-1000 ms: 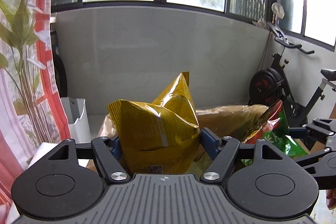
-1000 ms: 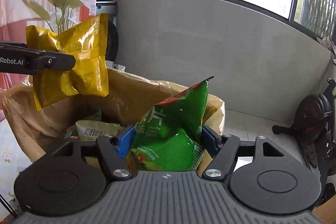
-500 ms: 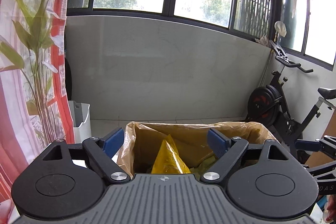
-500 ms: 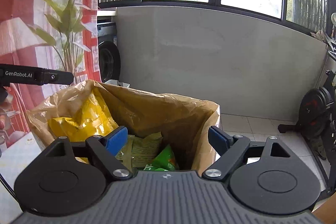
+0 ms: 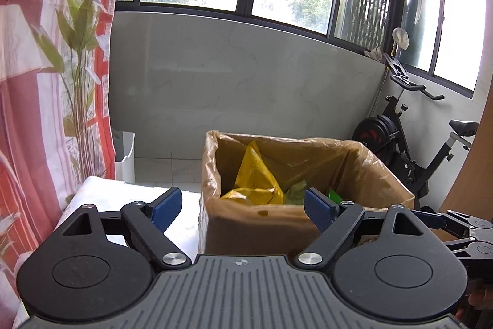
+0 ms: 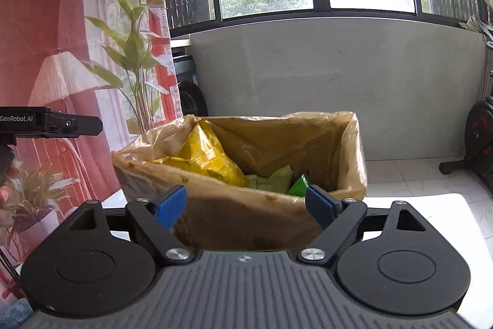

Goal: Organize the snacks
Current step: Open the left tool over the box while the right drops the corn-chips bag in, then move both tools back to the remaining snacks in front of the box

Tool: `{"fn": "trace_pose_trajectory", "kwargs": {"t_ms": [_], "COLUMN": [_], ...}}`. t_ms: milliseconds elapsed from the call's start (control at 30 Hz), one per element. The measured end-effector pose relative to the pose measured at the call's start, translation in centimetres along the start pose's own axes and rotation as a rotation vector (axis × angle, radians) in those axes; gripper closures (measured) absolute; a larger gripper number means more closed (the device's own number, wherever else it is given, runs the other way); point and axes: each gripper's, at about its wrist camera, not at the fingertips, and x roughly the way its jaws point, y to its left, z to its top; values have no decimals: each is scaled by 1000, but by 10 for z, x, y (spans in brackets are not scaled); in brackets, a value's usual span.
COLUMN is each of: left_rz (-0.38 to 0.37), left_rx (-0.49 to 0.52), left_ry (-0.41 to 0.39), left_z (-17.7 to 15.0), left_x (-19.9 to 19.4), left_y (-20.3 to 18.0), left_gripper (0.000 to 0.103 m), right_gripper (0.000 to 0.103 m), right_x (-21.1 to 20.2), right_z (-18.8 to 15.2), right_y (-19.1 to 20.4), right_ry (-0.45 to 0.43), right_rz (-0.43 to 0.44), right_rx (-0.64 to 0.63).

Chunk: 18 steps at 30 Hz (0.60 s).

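A cardboard box (image 5: 262, 227) lined with a brownish plastic bag stands on the white table; it also shows in the right wrist view (image 6: 234, 215). A yellow snack bag (image 5: 255, 178) leans inside it at the left, also seen in the right wrist view (image 6: 206, 156). A green chips bag (image 6: 298, 185) lies lower at the right, with pale green packets beside it. My left gripper (image 5: 243, 205) is open and empty, just short of the box. My right gripper (image 6: 245, 204) is open and empty, also short of the box. The left gripper's side (image 6: 55, 124) shows at the far left.
A white table (image 6: 431, 211) carries the box. A red patterned curtain (image 5: 37, 113) hangs at the left. An exercise bike (image 5: 409, 150) stands at the right by the grey wall. A white bin (image 5: 124, 156) sits on the floor behind the table.
Both grippers opened and let go: the yellow bag and the green bag dropped into the box. Both grippers have since drawn back and up from the box.
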Motion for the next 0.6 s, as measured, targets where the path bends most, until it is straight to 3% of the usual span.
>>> {"fn": "trace_pose_trajectory", "kwargs": {"t_ms": [233, 467, 600], "left_rz": [56, 89, 88], "left_rx": [-74, -107, -91], "left_ry": [55, 93, 130], "left_z": [-43, -79, -99], "left_x": [-11, -15, -11], "left_y": [26, 31, 27], "left_gripper": [15, 15, 15], "right_gripper": [14, 12, 3], "right_x": [17, 38, 51], "right_z": [-52, -91, -105], "right_y": [30, 63, 73], "right_ry": [78, 128, 160], "right_rz": [35, 60, 60], "right_rx": [-49, -222, -320]}}
